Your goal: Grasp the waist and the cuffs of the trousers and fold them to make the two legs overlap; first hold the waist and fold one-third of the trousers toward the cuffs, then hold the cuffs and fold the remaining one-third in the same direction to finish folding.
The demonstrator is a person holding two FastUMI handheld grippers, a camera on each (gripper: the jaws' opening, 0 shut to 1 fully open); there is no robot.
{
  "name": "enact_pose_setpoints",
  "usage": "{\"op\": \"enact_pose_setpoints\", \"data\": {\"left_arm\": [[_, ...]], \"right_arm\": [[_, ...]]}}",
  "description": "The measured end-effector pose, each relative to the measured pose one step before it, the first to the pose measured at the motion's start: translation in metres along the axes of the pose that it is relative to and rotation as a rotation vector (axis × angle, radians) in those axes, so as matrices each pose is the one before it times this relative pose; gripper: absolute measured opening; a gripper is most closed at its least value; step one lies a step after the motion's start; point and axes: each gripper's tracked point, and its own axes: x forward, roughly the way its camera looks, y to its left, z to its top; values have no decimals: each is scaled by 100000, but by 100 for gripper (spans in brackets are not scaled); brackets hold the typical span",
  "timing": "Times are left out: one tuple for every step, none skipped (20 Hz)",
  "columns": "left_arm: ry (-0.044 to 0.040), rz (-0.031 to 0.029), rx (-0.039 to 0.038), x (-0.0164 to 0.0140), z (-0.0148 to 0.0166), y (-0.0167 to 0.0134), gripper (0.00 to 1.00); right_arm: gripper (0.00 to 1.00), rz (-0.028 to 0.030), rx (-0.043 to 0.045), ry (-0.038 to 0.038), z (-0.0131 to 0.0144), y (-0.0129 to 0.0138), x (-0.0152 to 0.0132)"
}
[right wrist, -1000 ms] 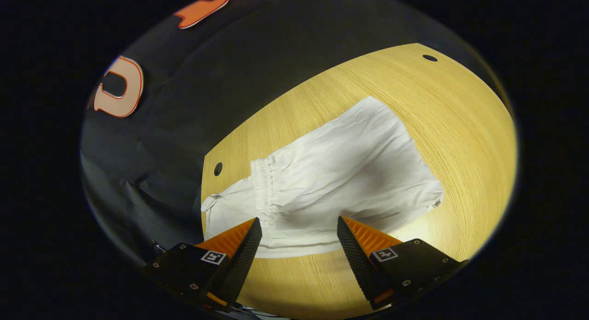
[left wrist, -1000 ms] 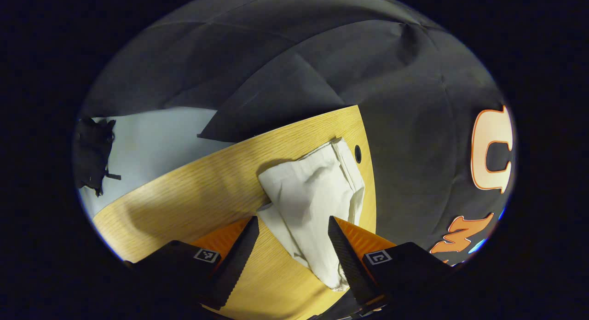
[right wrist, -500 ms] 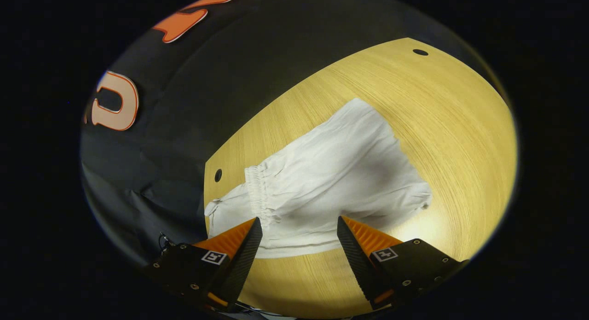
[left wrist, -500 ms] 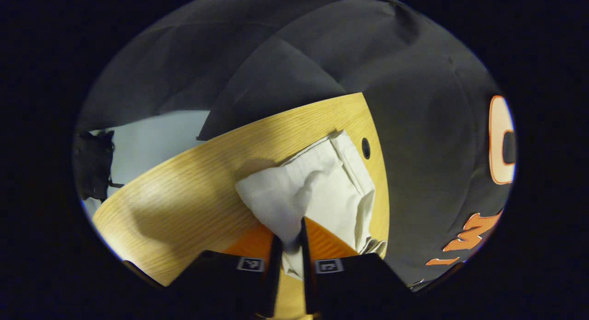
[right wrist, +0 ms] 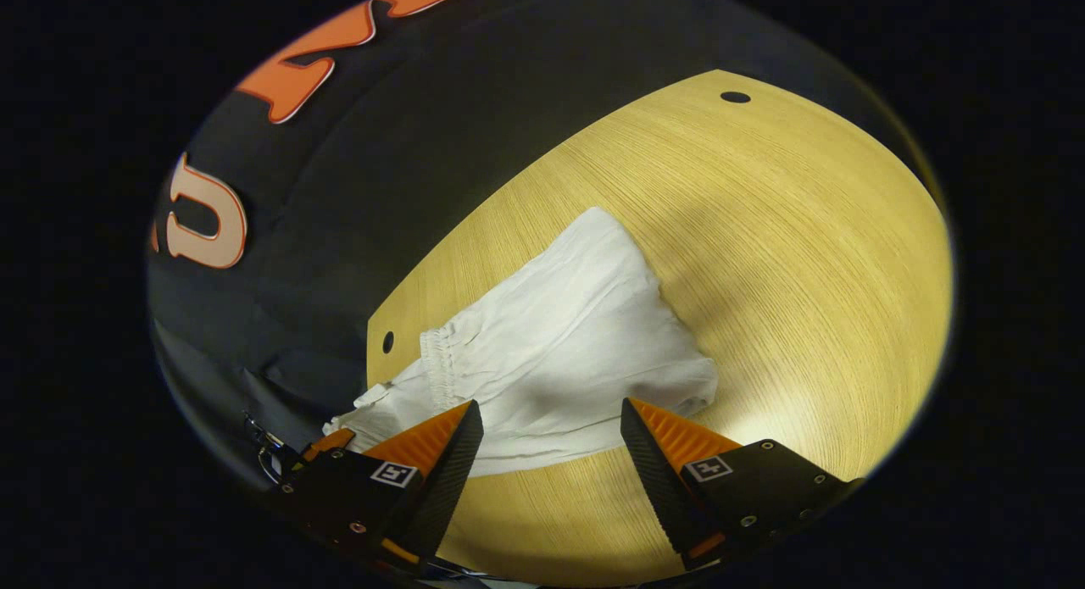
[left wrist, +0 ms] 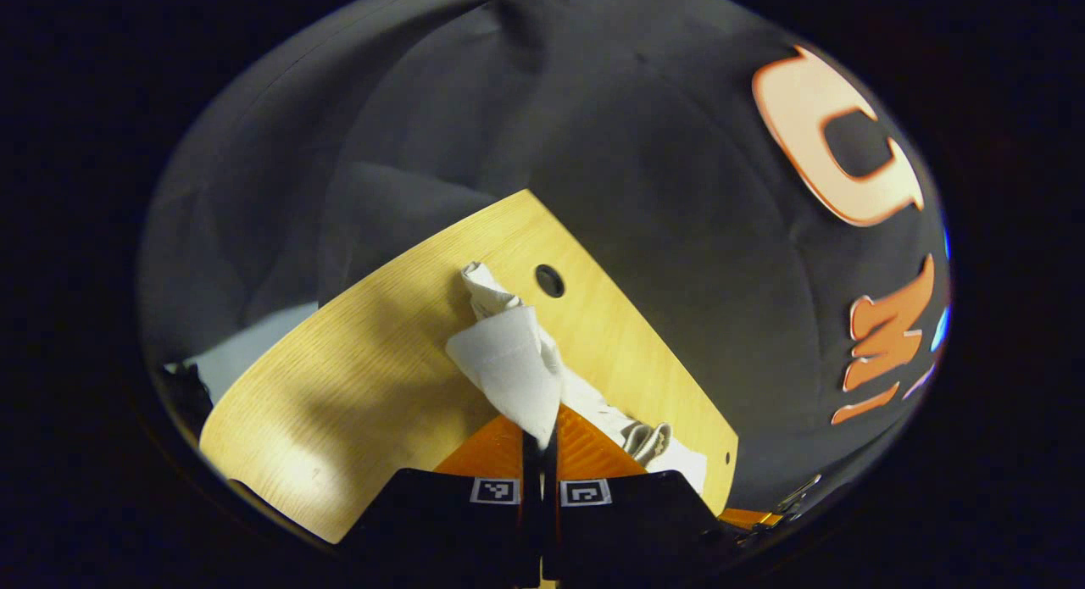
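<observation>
Wooden counter (right wrist: 805, 258) carries the white trousers (right wrist: 559, 352), soft and floppy. Your left tool (left wrist: 540, 441) is clamped on a lifted cloth edge; your right tool (right wrist: 551, 419) hovers wide apart, empty. Grab hems, not middles.

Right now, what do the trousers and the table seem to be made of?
The trousers: a thin white woven cloth, perhaps cotton or linen, matte. It creases finely, gathers at an elastic-looking band, and drapes limply from the left gripper. The table: wood or wood-look laminate with a smooth, slightly glossy finish. It shows straight pale grain and reflects a soft light patch. I cannot tell which.
</observation>
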Motion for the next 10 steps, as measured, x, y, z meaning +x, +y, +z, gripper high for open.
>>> {"op": "enact_pose_setpoints", "data": {"left_arm": [[-1247, -2039, 2990, -562, 246, -1972, 2], [-802, -2243, 2543, -337, 80, -2092, 4], [-642, -1878, 2285, -16, -280, -2288, 4], [-580, -1546, 2117, -96, -142, -2037, 4], [-738, -1379, 1921, 198, -196, -2231, 4], [-769, -822, 1352, 118, -22, -1918, 2], [-57, -1361, 798, 383, -261, -2087, 4], [339, -1344, 571, 161, -240, -1731, 2], [727, -983, 923, 102, -668, -1257, 2], [826, -639, 1328, 351, -623, -1355, 3]], "right_arm": [[98, 637, 23, -119, -19, -423, -97], [98, 475, 50, 60, 333, -546, -355], [98, 799, 562, 154, 287, -550, -560], [98, 989, 794, 86, 215, -382, -511], [98, 704, 643, -159, 341, -629, -372], [98, 374, 190, -374, 460, -722, -461], [98, -40, -313, -564, 476, -967, -366], [98, -910, -326, -161, 639, -1098, -376], [98, -146, 118, -34, 612, -853, -367], [98, 419, 93, -474, 775, -739, -551]]}}
